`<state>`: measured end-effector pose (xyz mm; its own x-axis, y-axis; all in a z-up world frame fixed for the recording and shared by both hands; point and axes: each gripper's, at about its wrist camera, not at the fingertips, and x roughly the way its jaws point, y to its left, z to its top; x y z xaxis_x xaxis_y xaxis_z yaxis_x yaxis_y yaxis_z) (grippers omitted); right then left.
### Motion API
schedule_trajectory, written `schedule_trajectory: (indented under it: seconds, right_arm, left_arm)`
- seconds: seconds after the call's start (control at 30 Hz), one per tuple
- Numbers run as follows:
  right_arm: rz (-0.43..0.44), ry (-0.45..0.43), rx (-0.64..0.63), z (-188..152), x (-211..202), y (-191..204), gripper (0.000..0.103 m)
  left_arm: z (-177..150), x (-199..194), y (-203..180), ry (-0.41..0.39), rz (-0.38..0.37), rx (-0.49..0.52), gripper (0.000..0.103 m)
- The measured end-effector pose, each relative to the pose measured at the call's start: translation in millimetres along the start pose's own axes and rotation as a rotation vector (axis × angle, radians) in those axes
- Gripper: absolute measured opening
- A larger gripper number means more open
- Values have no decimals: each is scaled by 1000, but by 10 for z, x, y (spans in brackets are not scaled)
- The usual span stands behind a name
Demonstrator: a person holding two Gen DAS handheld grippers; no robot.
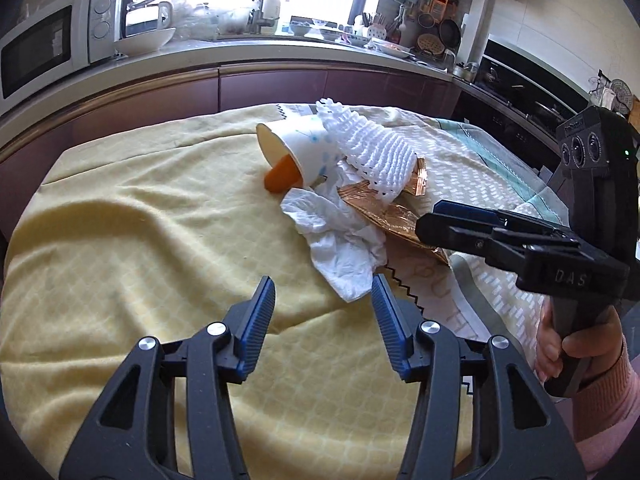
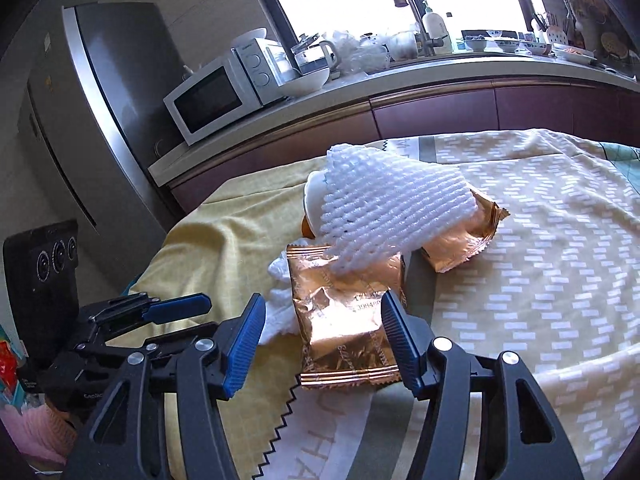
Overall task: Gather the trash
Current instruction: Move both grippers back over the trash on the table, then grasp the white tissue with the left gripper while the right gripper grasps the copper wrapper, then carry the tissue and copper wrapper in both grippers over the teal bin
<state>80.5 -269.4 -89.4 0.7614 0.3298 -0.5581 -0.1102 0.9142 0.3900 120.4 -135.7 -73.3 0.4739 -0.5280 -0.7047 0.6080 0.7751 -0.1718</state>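
A heap of trash lies on the cloth-covered table (image 1: 120,240). A tipped paper cup (image 1: 294,148) has an orange peel (image 1: 282,176) at its mouth. A white foam net (image 1: 372,152) (image 2: 384,212) lies across the cup and two copper foil wrappers (image 2: 344,320) (image 2: 464,240). A crumpled white tissue (image 1: 340,248) lies in front. My left gripper (image 1: 323,300) is open, just short of the tissue. My right gripper (image 2: 323,316) is open, its fingers either side of the near wrapper; it also shows in the left wrist view (image 1: 448,220).
A kitchen counter (image 1: 240,52) runs behind the table with a microwave (image 1: 40,48), bowls, a sink tap and utensils. A fridge (image 2: 100,120) stands at the left. An oven (image 1: 532,92) is at the right. The cloth is wrinkled.
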Motion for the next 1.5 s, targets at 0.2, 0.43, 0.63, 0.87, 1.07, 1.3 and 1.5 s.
schedule_trajectory:
  seconds: [0.2,0.43,0.63,0.87,1.07,1.3,1.5]
  right_arm:
    - [-43,33,-32,-90,22,-10,60]
    - [-85,73,-19,-113,76,-80,55]
    - [-52,72,-10,-120,52,-98,26]
    - [0,55,14,-104,-25,-98,14]
    - [106,50,27,-91,-46,22,12]
    - [220,60,10,-54,28,276,12]
    - [292,65,-10,15,117,506,12]
  left_arm:
    - [100,292,-115,69,-15,32,55]
    - [156,447,-129,109,0,33,44]
    - [138,426,-48,111,-10,3,4]
    - [69,153,40,45,15,-13,3]
    - [-38,-239,128,-23,75,-2,3]
    - [-208,-648,370,-71,132,-41,3]
    - [-353,-938,569,-103,181,-79,3]
